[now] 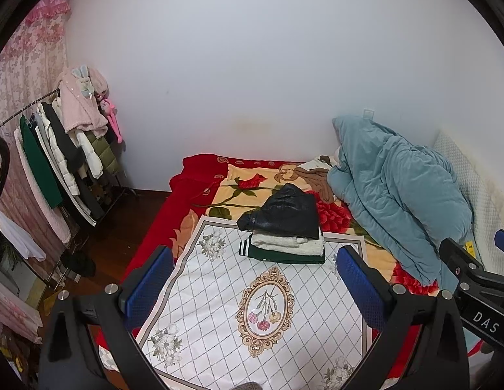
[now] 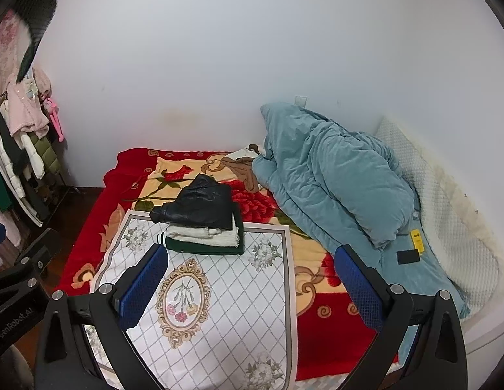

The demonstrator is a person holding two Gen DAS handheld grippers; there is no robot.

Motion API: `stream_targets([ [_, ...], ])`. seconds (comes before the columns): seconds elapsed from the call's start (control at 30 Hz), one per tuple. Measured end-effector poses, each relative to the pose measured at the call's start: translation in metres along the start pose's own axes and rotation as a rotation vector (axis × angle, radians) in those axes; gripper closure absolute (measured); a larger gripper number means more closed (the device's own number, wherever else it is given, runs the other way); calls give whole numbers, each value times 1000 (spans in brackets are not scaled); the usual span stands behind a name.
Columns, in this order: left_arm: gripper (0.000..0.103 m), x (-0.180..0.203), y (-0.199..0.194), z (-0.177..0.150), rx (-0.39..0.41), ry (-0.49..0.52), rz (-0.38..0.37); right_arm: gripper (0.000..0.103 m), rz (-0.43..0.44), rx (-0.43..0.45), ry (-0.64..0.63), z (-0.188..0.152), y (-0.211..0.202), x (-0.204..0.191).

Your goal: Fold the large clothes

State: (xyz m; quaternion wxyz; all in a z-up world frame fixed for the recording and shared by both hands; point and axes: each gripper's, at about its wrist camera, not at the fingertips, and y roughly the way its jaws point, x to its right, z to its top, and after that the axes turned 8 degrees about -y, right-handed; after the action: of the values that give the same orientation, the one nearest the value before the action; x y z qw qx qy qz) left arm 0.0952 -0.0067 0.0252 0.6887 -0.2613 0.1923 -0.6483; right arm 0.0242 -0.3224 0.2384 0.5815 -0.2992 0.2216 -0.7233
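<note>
Nearest in both wrist views are the tools themselves. The left gripper [image 1: 255,276] hovers with its blue-padded fingers [image 1: 357,284] spread wide and nothing between them; the right gripper [image 2: 252,276] is likewise released and empty, held just beside it at the foot of the bed.

Directly below and ahead of both lies the white floral mat [image 1: 252,318], spread flat over the red rose blanket [image 1: 219,191], its long axis running away from the fingers toward the wall.

At the mat's far end sits the stack of folded clothes [image 2: 203,230]: a dark green garment with striped trim at the bottom, a cream fleece piece in the middle, a black leather jacket [image 1: 284,211] on top. It lies straight ahead and well apart from either tool, roughly centred between them, perhaps slightly nearer the left one.

Beyond the stack, against the teal duvet [image 2: 333,178], a brown crumpled garment [image 2: 240,167] lies unfolded near the wall. I judge it the likeliest next piece; it sits forward and to the right, so the right gripper seems better placed to reach it.

Farther left, a clothes rack [image 1: 57,149] stands by the wall.
</note>
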Motion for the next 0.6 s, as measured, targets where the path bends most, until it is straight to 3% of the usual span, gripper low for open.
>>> stream_targets([
  [0.6, 0, -9, -6, 1, 3, 2, 2, 0, 7, 6, -13, 4, 3, 0],
])
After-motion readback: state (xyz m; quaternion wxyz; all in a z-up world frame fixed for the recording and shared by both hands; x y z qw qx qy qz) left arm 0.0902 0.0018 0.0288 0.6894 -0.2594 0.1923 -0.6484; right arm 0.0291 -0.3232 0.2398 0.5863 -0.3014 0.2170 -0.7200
